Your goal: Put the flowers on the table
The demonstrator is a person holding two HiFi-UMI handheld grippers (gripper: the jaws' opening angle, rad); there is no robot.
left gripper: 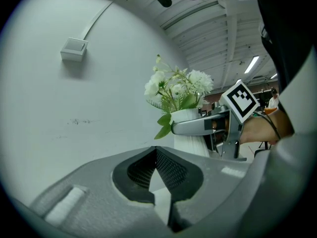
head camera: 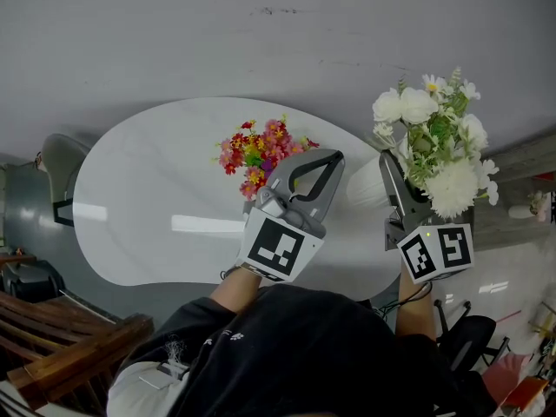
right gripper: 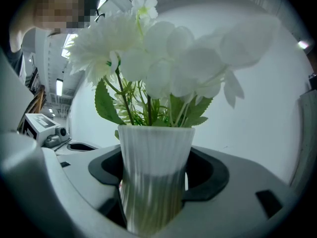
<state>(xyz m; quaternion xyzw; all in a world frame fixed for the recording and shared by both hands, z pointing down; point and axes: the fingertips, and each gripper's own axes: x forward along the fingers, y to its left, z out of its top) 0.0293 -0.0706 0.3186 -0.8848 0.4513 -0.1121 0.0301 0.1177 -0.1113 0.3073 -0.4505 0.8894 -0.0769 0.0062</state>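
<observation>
White flowers [head camera: 430,137] stand upright in a ribbed white vase [right gripper: 154,157] — clasped by the right gripper [right gripper: 154,202] — at the tabletop's [head camera: 148,198] right edge; contact with it unclear.

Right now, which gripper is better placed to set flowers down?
Right: the right gripper is shut on the white ribbed vase of white flowers by the white oval table; left gripper is shut, empty.

The white table [head camera: 130,189] is smooth and glossy; the ribbed vase [right gripper: 154,152] looks matt.
</observation>
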